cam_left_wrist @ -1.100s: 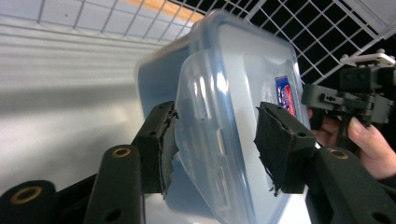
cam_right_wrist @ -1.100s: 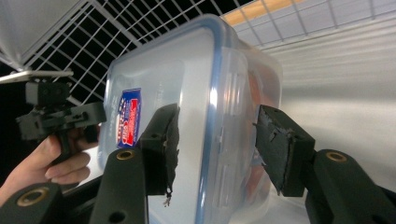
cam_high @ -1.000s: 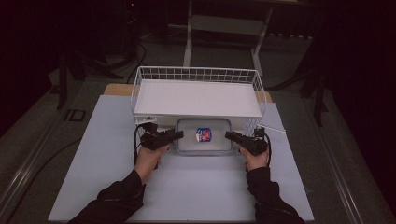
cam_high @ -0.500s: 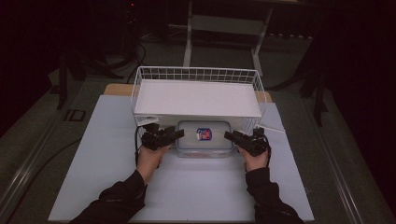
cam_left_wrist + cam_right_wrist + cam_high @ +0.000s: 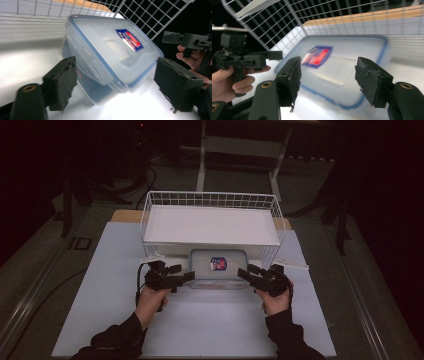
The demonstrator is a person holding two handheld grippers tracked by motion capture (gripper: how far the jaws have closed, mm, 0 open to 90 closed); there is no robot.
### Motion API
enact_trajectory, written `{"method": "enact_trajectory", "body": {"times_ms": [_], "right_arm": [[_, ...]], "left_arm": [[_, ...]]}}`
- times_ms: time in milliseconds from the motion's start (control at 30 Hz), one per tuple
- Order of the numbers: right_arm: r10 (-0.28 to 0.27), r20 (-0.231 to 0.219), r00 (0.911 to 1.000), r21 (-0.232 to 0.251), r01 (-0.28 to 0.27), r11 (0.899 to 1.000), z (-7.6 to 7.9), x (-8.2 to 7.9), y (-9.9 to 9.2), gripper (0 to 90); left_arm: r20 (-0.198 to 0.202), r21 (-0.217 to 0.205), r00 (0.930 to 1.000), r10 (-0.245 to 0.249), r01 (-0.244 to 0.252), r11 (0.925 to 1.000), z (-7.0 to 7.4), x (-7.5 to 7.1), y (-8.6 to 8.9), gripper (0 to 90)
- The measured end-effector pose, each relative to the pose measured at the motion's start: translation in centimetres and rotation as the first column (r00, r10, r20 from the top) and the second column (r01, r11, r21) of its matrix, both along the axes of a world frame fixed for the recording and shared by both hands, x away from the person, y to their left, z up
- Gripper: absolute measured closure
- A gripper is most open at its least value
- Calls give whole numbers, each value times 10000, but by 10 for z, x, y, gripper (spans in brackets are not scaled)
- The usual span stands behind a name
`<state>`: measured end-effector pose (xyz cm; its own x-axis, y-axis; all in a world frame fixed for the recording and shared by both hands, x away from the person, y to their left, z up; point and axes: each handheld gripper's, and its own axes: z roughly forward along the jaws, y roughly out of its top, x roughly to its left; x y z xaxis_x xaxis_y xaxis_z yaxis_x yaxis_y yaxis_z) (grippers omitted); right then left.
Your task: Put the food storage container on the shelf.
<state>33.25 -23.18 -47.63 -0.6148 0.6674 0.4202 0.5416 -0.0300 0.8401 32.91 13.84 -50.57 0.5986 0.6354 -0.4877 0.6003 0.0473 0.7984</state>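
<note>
A clear plastic container (image 5: pixel 218 267) with a blue-rimmed lid and a red and blue label rests on the white table, just in front of a white wire basket (image 5: pixel 210 196). My left gripper (image 5: pixel 189 276) is at the container's left end and my right gripper (image 5: pixel 243 271) at its right end. Both stand open, their jaws having just been opening. In the left gripper view the container (image 5: pixel 110 50) lies beyond the left gripper (image 5: pixel 117 82), its near corner between the spread pads (image 5: pixel 62 80) without contact. In the right gripper view the right gripper (image 5: pixel 332 80) frames the blurred container (image 5: pixel 347 57), with the pads apart from it.
The wire basket holds a white panel (image 5: pixel 210 225) and stands right behind the container. A wooden board (image 5: pixel 125 215) shows under the basket's far corners. The white table surface (image 5: pixel 210 325) spreads between my forearms. Each gripper appears in the other's view: the right gripper (image 5: pixel 185 40), the left gripper (image 5: pixel 272 55).
Both grippers have drawn back a little toward me from the container's ends, and their jaws stand wider. The container stays in front of the basket.
</note>
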Motion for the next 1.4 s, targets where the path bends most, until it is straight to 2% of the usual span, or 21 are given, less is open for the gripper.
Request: {"method": "enact_trajectory", "body": {"times_ms": [67,133,167,200,233,300,367,467,533,600,667,900,1167,1400], "right_arm": [[224,-68,9997,-28,-224,9997,-1,-7,5,442],[539,-146,9984,-120,-541,9985,-3,-14,10,561],[539,-146,9984,-120,-541,9985,-3,-14,10,561],[665,-165,9977,-177,-668,9976,-4,-16,12,659],[1051,-279,9941,-352,-1060,9937,-8,-20,17,781],[1229,-498,9912,-536,-1255,9906,-13,-22,22,887],[1326,-710,9886,-857,-1384,9867,-19,-21,27,898],[1105,-907,9897,-1153,-1206,9860,-26,-16,31,899],[1159,-940,9888,-1095,-1259,9860,-28,-12,34,899],[1146,-819,9900,-1319,-1248,9834,-27,-9,37,899],[1207,-884,9887,-1206,-1309,9840,-27,-6,39,900],[1193,-883,9889,-1378,-1307,9818,-30,2,49,900],[970,-1000,9902,-1436,-1108,9834,-37,19,64,900],[792,-798,9937,-1499,-905,9846,-41,31,78,900]], "left_arm": [[38,18,9999,-169,169,9999,1,-7,2,152],[150,195,9994,-318,315,9993,2,-15,4,108],[150,195,9994,-318,315,9993,2,-15,4,60],[263,459,9991,-318,306,9985,4,-23,5,60],[239,391,9991,-338,328,9987,5,-26,7,0],[443,353,9984,-365,350,9988,6,-31,10,0],[668,621,9970,-383,342,9975,7,-35,10,0],[632,611,9963,-588,550,9966,7,-38,11,0],[726,788,9957,-571,514,9956,7,-39,12,0],[807,805,9957,-445,380,9960,6,-39,14,0],[910,1023,9949,-439,345,9942,5,-40,13,0],[775,925,9963,-374,302,9953,-2,-38,13,0],[1033,1007,9941,-325,221,9947,-1,-40,13,0],[1288,1157,9912,-294,144,9932,0,-41,13,0]]}}
